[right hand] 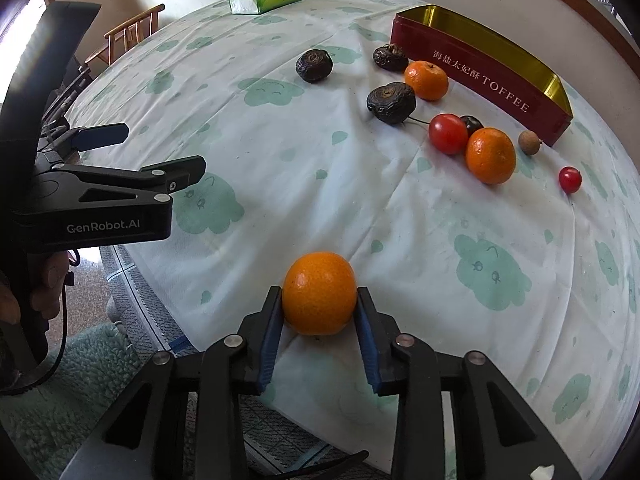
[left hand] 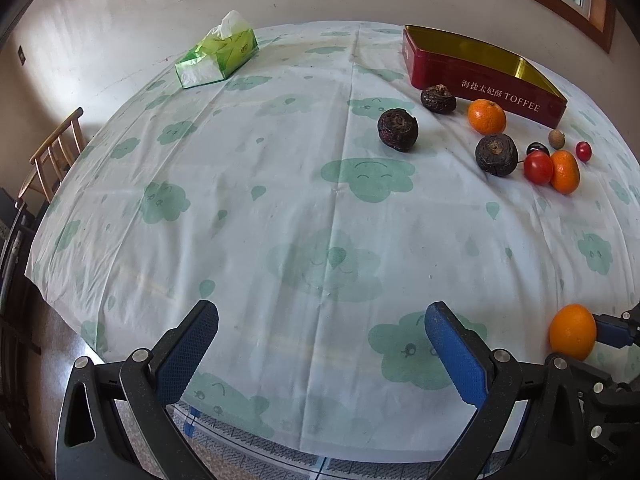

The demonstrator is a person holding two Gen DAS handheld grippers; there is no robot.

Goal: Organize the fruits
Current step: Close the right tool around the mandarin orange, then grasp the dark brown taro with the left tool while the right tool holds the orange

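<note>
1. my right gripper (right hand: pixel 319 312) has its blue pads pressed against both sides of the near orange (right hand: pixel 319 293), which sits on the tablecloth (right hand: pixel 360 208) close to the table's near edge. the jaws are closed on it.
2. the skin is smooth and round, so i judge it could squirt forward out of the pads if the squeeze sits below its widest part; it would then roll toward the edge and off onto the floor.
3. the red toffee tin (right hand: pixel 480 80) stands open at the far right, well apart from this orange. carrying over, i could clip the tomato (right hand: pixel 448 134) or the other orange (right hand: pixel 490 155) lying in front of it and send them rolling.
4. lifting may also drag a fold of cloth if a pad has pinched it; i cannot tell from here.
5. my left gripper (left hand: pixel 320 344) hovers over bare cloth with its jaws wide apart, holding nothing.
6. both grippers point steeply down at the table, the right one lowest, its fingertips at the cloth.
</note>
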